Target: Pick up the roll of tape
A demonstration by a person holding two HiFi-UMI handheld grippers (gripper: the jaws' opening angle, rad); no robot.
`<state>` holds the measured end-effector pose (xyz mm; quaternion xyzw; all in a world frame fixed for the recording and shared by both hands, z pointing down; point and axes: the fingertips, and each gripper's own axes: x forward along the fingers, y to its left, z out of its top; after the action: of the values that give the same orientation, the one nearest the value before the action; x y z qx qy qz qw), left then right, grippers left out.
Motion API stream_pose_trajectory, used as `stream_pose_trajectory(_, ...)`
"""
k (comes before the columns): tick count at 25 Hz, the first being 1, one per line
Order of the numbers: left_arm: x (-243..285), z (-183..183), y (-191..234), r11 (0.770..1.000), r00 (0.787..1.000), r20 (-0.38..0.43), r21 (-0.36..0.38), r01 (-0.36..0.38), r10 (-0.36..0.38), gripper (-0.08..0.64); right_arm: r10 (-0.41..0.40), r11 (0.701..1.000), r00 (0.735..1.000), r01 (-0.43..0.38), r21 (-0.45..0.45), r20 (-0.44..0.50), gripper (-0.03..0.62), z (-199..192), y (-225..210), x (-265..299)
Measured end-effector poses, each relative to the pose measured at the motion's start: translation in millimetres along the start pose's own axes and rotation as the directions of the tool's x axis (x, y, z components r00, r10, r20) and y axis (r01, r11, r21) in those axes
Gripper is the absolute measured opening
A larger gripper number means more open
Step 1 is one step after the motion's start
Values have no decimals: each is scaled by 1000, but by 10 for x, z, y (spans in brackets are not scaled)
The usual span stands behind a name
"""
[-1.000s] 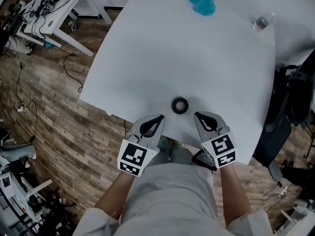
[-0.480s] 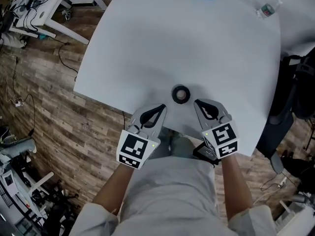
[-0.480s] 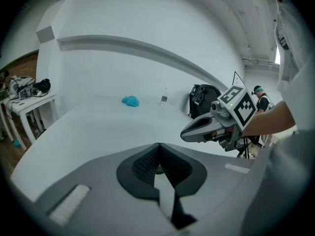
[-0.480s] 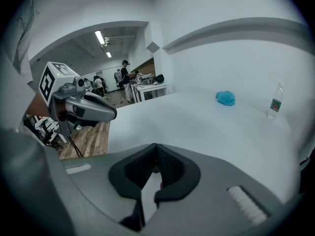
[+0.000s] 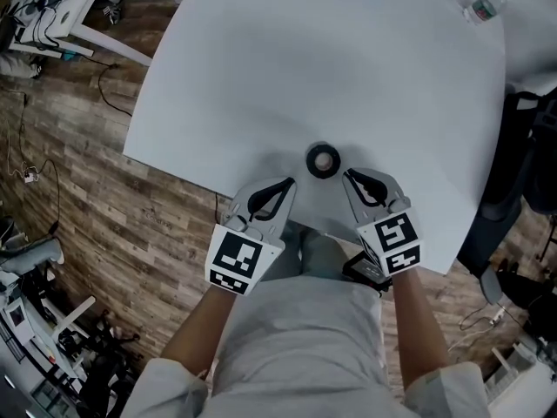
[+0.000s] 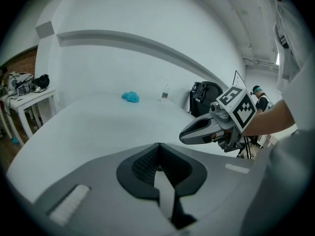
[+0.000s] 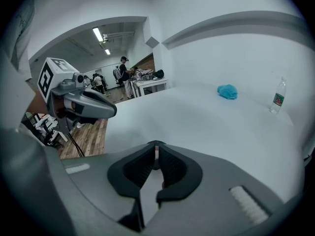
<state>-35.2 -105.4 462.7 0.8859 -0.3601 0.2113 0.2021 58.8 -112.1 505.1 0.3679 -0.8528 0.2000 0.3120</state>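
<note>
In the head view the roll of tape [image 5: 323,159] is lying flat on the white desk [image 5: 348,68], close to its near edge, and the 2 tools are flanking it from the person's side. The left hand-held gripper [image 5: 285,184] is pointing in from the lower left and the right hand-held gripper [image 5: 348,176] from the lower right. Both tips are sitting just beside the roll and are not touching it. In the left gripper view its jaws are meeting at the tips with nothing between them. The roll is lying below the frame, so only bare desk, a blue cloth [image 6: 130,97] and a bottle [image 6: 164,93] are showing beyond. In the right gripper view the jaws have just been starting to part. They are showing only a narrow slit at the tips, with nothing in it, and the roll is again out of frame. The task is looking to be in its approach step, with no grasp begun. The next move is likely calling for the right jaws to spread much wider, then to straddle the roll's rim or wall before closing and lifting.
</note>
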Motion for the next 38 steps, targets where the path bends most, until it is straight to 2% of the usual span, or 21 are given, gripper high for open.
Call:
stream_pose_trajectory(2,17,-18,10,1000,1000,-5,1,0,0,18,0,1000,1000,0,0,-12,32,-26,-9,46)
stream_pose_trajectory(8,70,-82,44,1000,1000,-20,-7,3,-3,18,-10,1000,1000,9,-18,-18,101,-26,-29,177)
stream_pose_trajectory(24,90,-237,155,1000,998,-56,-31,4,-6,18,25,998,988,-34,-58,-150,351,-301,66,616)
stream_pose_trajectory(38,82,-318,236,999,998,-68,-50,-5,1,18,6,995,979,-26,-98,-205,402,-382,75,842)
